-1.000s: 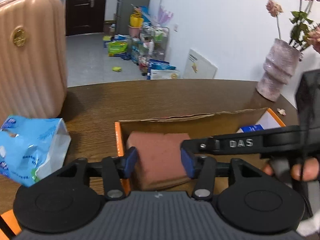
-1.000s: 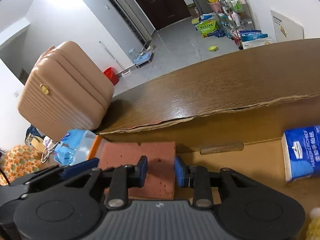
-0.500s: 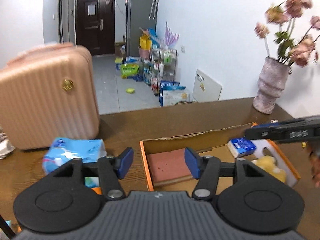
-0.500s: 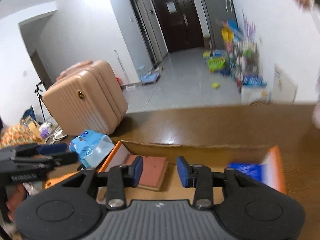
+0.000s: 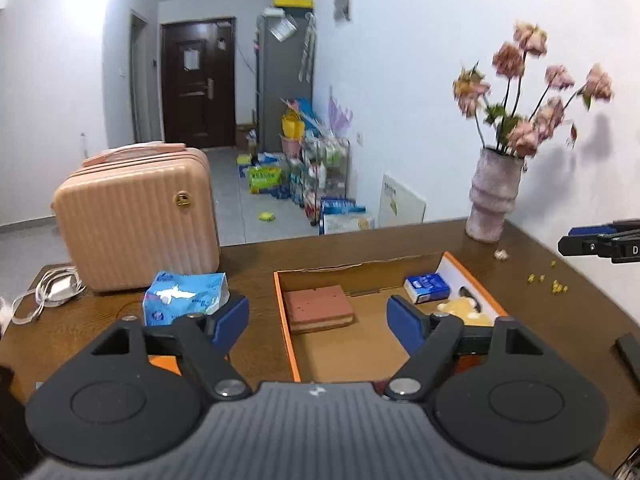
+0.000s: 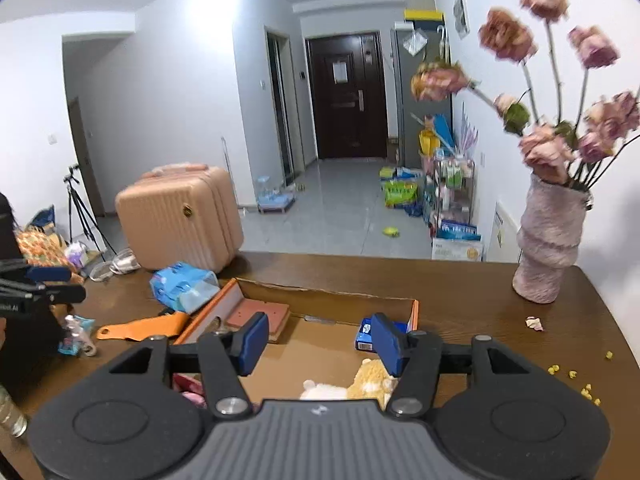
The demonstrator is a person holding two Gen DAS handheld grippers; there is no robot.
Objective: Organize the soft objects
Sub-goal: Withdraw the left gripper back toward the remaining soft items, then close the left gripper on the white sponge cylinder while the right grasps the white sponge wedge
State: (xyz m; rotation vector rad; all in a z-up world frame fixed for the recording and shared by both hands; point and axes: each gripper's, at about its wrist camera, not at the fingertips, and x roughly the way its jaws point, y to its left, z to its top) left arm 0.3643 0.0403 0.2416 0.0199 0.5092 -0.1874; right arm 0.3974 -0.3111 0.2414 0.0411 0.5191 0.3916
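Observation:
An open cardboard box (image 5: pixel 360 356) with orange edges lies on the wooden table. In it are a reddish-brown sponge block (image 5: pixel 318 307), a small blue tissue pack (image 5: pixel 426 288) and a yellow plush toy (image 5: pixel 464 312). The sponge (image 6: pixel 258 314), tissue pack (image 6: pixel 365 338) and plush (image 6: pixel 370 380) also show in the right wrist view. A blue tissue bag (image 5: pixel 186 296) lies on the table left of the box. My left gripper (image 5: pixel 318 326) is open and empty, held back above the box. My right gripper (image 6: pixel 320 342) is open and empty above the box.
A pink suitcase (image 5: pixel 138 220) stands at the back left. A vase of flowers (image 5: pixel 494 196) stands at the back right. An orange flap (image 6: pixel 144 326) and small items lie left of the box. A white cable (image 5: pixel 44 294) lies at the far left. Yellow crumbs (image 5: pixel 546 280) dot the right side.
Both grippers have drawn back and up from the sponge, which now lies in the box. Both sets of jaws have opened wider.

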